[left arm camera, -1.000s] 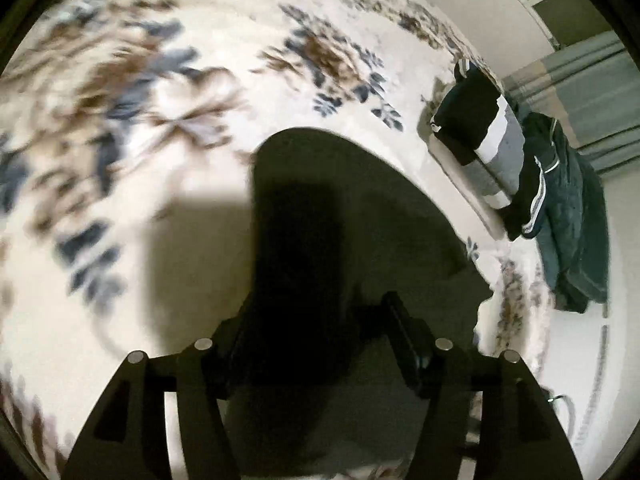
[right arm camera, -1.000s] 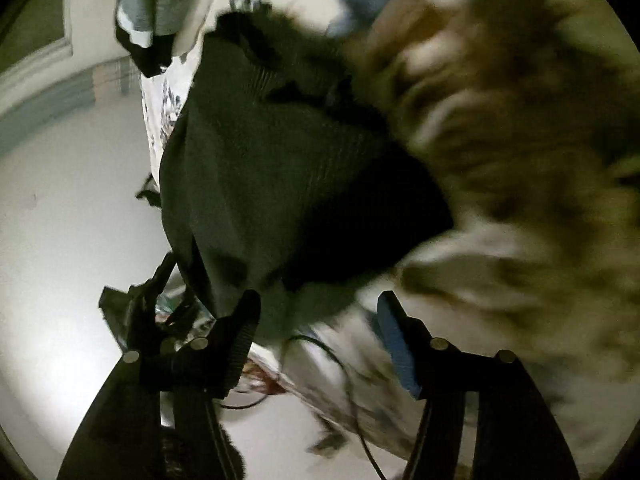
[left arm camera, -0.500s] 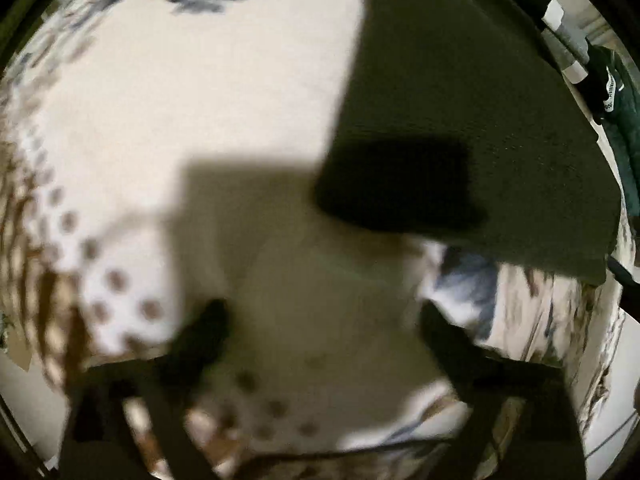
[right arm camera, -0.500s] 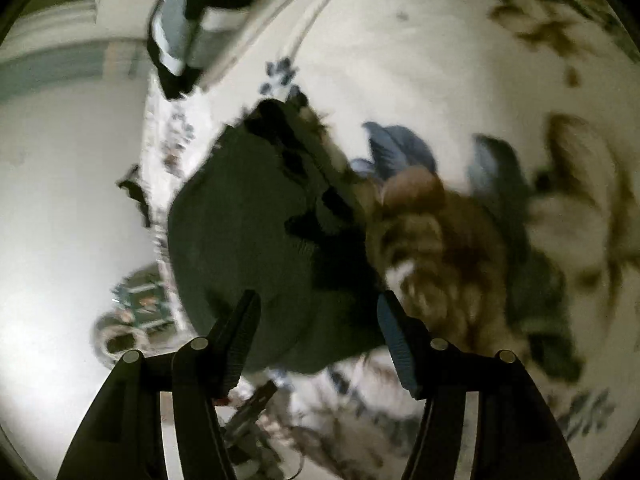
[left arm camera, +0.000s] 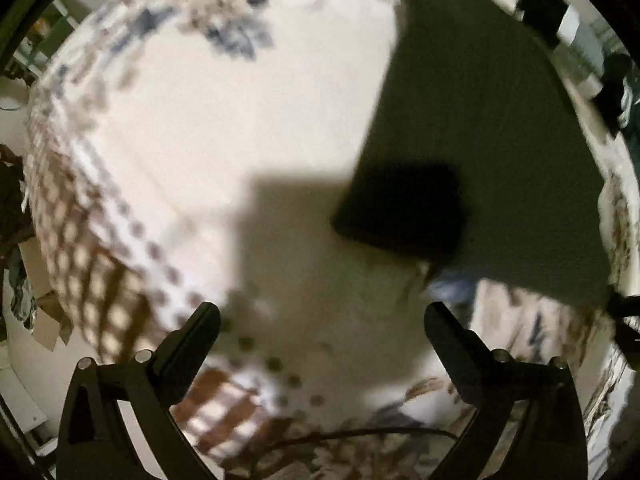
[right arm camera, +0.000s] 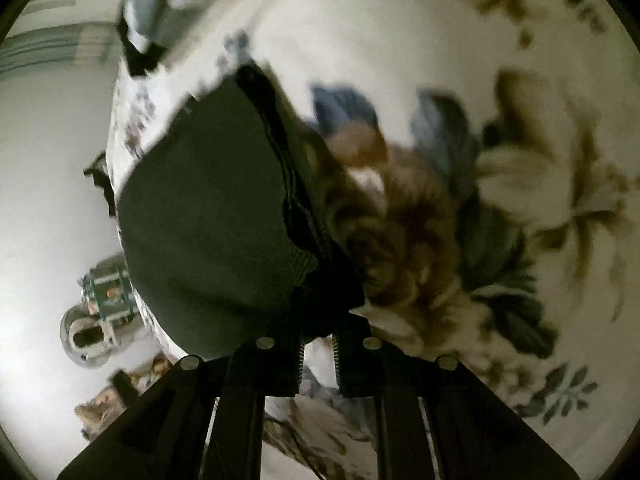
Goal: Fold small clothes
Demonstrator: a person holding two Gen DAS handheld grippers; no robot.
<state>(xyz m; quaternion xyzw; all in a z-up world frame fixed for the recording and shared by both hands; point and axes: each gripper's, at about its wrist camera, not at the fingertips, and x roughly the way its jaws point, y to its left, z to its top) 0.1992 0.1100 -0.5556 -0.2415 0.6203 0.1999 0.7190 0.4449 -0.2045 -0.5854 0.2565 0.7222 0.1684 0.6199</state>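
A dark green knitted garment (left arm camera: 472, 120) lies spread on the floral bed cover (left arm camera: 248, 120), up and right in the left wrist view. My left gripper (left arm camera: 320, 320) is open and empty, above bare cover, left of the garment's near corner. In the right wrist view the same garment (right arm camera: 208, 216) lies left of centre with its ribbed edge running down to the fingers. My right gripper (right arm camera: 318, 344) is shut on that near edge of the garment.
A pile of folded striped black, grey and white clothes (right arm camera: 148, 28) lies at the far end of the bed, also seen in the left wrist view (left arm camera: 552, 12). The bed edge and white floor (right arm camera: 44, 184) are at left, with a small container (right arm camera: 96, 312) on the floor.
My left gripper has let go of the garment and drawn back to the left over bare cover. My right gripper has moved in to the garment's edge and shut on it.
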